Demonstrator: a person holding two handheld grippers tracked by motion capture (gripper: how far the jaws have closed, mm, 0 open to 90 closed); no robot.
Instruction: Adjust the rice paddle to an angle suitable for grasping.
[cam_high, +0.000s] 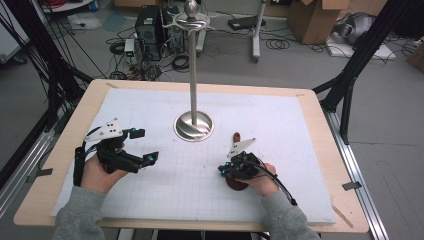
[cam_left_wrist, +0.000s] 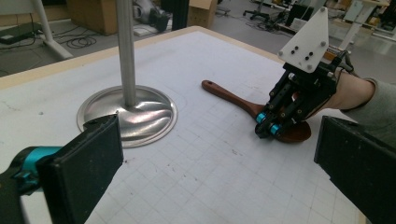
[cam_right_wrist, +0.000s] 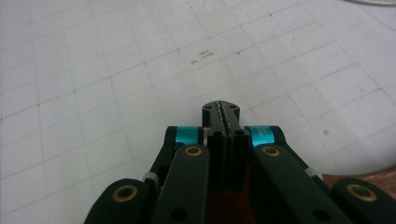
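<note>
In the high view the right gripper (cam_high: 227, 169) sits at lower right of centre, its fingers pressed fully together with nothing visible between them; the right gripper view shows the two pads meeting edge to edge above the white gridded mat (cam_right_wrist: 93, 70). Under this gripper lies a brown wooden spoon (cam_left_wrist: 233, 97), flat on the mat, its handle running toward the upper left in the left gripper view and its bowl tucked beneath the gripper tips. Whether the tips touch the bowl cannot be told. The left gripper (cam_high: 142, 146) hovers at the left of the high view, fingers spread wide and empty. A metal stand (cam_high: 193, 125) with a round base rises at the centre of the desk (cam_high: 320, 150), well apart from the spoon.
</note>
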